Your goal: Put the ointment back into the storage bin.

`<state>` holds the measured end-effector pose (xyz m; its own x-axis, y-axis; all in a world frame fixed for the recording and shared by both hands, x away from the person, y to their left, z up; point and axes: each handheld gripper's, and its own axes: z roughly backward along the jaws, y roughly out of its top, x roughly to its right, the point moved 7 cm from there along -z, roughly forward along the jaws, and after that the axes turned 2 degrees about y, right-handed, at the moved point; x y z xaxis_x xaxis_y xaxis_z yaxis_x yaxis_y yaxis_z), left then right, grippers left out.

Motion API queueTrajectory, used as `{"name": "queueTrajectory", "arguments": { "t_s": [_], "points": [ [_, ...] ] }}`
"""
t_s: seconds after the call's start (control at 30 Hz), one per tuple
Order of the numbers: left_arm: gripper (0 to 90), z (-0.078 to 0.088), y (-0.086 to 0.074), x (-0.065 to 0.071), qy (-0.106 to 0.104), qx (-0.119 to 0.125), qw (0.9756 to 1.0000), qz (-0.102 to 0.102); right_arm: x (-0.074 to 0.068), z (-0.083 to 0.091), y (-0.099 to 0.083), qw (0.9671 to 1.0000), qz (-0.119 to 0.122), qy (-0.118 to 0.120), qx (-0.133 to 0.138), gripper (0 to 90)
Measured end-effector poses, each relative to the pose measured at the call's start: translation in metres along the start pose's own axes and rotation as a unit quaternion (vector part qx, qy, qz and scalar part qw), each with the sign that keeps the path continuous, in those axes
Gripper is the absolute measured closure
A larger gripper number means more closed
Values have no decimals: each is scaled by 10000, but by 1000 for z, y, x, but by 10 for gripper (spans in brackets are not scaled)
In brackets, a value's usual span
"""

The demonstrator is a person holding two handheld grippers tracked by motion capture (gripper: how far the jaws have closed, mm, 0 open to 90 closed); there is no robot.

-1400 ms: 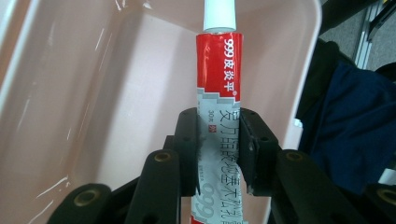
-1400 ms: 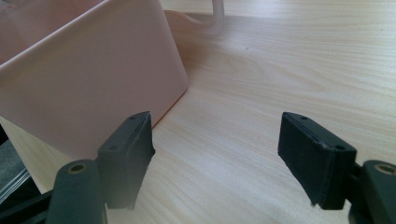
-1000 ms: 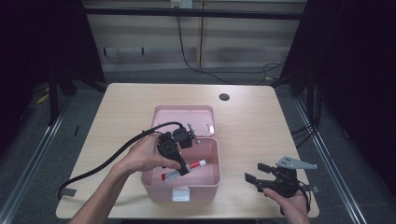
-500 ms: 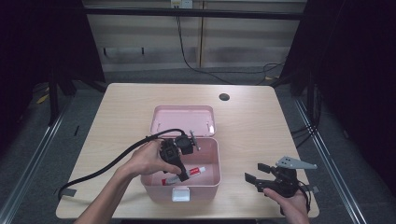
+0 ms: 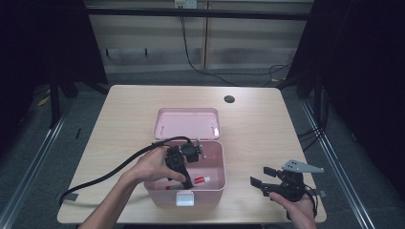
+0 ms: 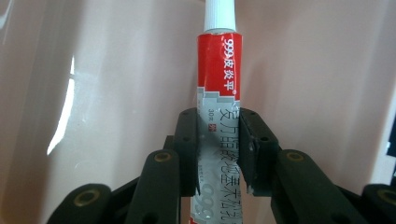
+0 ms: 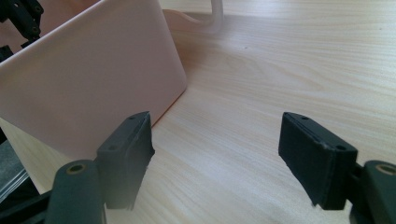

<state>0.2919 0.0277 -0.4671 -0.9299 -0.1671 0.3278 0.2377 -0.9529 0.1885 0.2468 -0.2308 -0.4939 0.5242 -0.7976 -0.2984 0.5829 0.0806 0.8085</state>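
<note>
A pink box (image 5: 217,157) stands open on the table, its lid (image 5: 187,122) folded back behind it. My left gripper (image 5: 187,182) reaches down into the box, shut on a red and silver ointment tube (image 6: 218,84) with a white cap. In the left gripper view its two pads press on the tube's silver part, with the box's pink inside behind. The tube (image 5: 199,180) lies low in the box. My right gripper (image 5: 259,177) rests open near the table's front right edge. Its jaws (image 7: 219,158) have nothing between them, and the box's outer wall (image 7: 88,88) is at their left.
The box carries a white latch (image 5: 184,199) on its front wall. A black cable (image 5: 110,171) trails from the left gripper across the table to the left. A dark round hole (image 5: 229,99) sits in the light wooden tabletop (image 5: 258,129) at the far right.
My left gripper has sunk deeper into the box with the tube, which now lies nearer the bottom. The right gripper has stayed where it was.
</note>
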Motion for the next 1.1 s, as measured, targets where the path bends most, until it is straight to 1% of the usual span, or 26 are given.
{"name": "queueTrajectory", "arguments": {
  "t_s": [0.03,0.1,0.3,0.37,0.4,0.43,0.57,0.6,0.73,0.8,0.87,1.07,1.1],
  "points": [
    [707,-1,0,0,10,-28,10000,-29,0,0,0,10000,1,1,0,258],
    [707,-2,0,0,-7,-13,10000,-11,0,0,0,10000,-5,-2,0,258],
    [708,-10,1,-3,-19,-172,9998,28,0,0,0,10000,-8,-2,-3,258],
    [708,-12,1,-4,-27,-174,9998,57,0,0,0,10000,-10,-6,-4,258],
    [708,-13,1,-5,-45,-206,9998,29,0,0,0,10000,-13,-4,-2,258],
    [708,-14,1,-5,-44,-213,9998,46,0,0,0,10000,-7,-4,-4,258],
    [707,-18,1,-6,-22,-278,9996,4,1,0,0,10000,3,-21,-14,258],
    [707,-19,1,-6,-2,-271,9996,43,1,0,-1,10000,1,-15,-14,258],
    [708,-23,1,-8,2,-337,9994,30,1,0,0,10000,-14,-6,-7,258],
    [707,-24,2,-8,-40,-308,9995,26,1,0,0,10000,-13,-7,-4,258],
    [707,-26,2,-6,-79,-334,9994,-5,0,0,0,10000,-21,-5,-8,258],
    [706,-32,1,-7,-56,-384,9992,-50,0,0,0,10000,-28,-7,-7,258],
    [707,-33,2,-7,-69,-374,9993,-21,1,0,0,10000,-27,-10,-5,258]
  ]
}}
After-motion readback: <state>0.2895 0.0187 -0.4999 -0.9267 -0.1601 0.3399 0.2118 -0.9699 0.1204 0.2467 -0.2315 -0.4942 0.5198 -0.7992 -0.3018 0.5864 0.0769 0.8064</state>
